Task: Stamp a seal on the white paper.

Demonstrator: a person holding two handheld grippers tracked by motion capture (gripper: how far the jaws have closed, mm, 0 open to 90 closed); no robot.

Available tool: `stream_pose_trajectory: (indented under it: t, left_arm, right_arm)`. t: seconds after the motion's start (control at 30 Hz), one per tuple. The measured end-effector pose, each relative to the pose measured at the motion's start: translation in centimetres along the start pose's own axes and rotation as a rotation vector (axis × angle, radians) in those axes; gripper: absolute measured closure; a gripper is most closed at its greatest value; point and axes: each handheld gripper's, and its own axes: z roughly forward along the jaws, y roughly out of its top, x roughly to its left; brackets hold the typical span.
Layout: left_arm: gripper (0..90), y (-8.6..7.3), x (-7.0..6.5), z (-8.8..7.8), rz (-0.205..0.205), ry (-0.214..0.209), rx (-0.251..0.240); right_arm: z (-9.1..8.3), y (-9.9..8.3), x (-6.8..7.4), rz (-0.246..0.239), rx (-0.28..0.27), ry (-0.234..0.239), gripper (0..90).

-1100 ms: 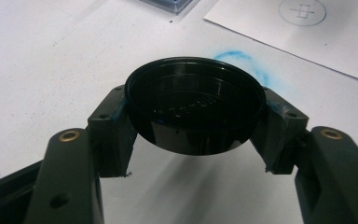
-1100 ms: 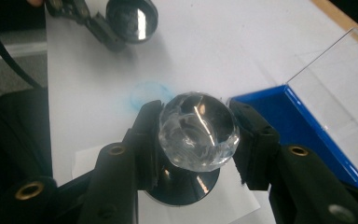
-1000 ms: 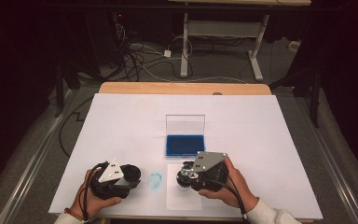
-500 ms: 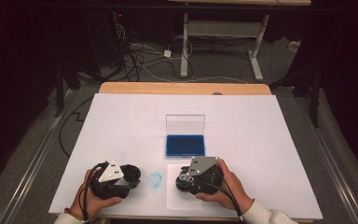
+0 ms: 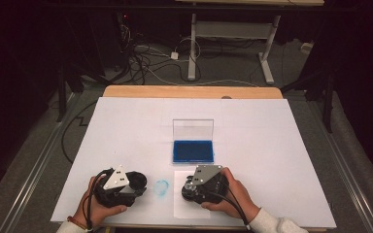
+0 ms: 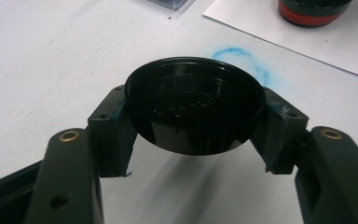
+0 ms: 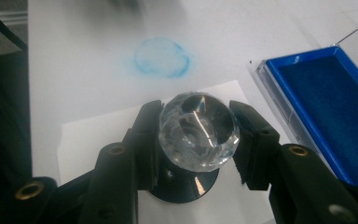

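A wide white sheet (image 5: 272,145) covers a wooden table (image 5: 189,91), with dark floor, loose cables (image 5: 145,58) and the legs of another table (image 5: 267,53) behind it. A person's two hands come in from the near edge, each wrapped around a gripper resting low over the sheet. The left gripper (image 6: 196,121) points toward the right one, and its jaws are clamped on the rim of a round black cap (image 6: 195,109), held open side up between the pads. Just beyond those jaws lies a smudged blue ring (image 6: 242,58) of ink on the sheet. Beyond the stain, the right gripper (image 7: 198,128) stands over a small white paper (image 7: 88,135), jaws pressed from both sides against the clear faceted knob (image 7: 198,130) of a round stamp, whose black base (image 7: 186,184) sits on the paper below the jaws. To the right of those jaws, well beyond their tips, sits an open blue ink pad (image 7: 326,102) with its clear lid (image 5: 193,130) raised.
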Motion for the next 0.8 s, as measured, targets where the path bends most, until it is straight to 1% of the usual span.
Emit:
stream_pose_trajectory:
  t: [0.03,0.2,0.27,0.33,0.4,0.57,0.67,0.8]
  left_arm:
    - [36.9,0.00,-0.02,-0.01,-0.001,-0.001,0.000]
    - [36.9,0.01,-0.06,0.04,0.002,-0.002,0.002]
    - [36.9,0.02,-0.09,0.05,0.004,-0.003,0.004]
    - [36.9,0.03,-0.10,0.06,0.004,-0.004,0.005]
    - [36.9,0.04,-0.12,0.08,0.005,-0.005,0.007]
    - [36.9,0.04,-0.12,0.09,0.005,-0.005,0.007]
    - [36.9,0.04,-0.12,0.05,0.004,-0.006,0.005]
    - [36.9,0.03,-0.12,0.12,0.006,-0.008,0.009]
  right_arm:
    - [0.07,-0.05,0.00,0.000,-0.009,0.003,57.5]
    - [0.07,-0.13,-0.11,0.005,0.004,0.013,57.5]
    - [0.08,-0.06,0.17,-0.012,0.014,0.002,57.5]
    - [0.08,-0.07,0.25,-0.016,0.016,-0.002,57.5]
    - [0.09,-0.12,0.20,-0.008,0.013,0.000,57.5]
    - [0.10,-0.13,0.12,-0.010,0.016,0.002,57.5]
    - [0.12,-0.03,0.40,-0.019,0.022,-0.011,57.6]
    - [0.10,0.01,0.48,-0.027,0.027,-0.016,57.6]
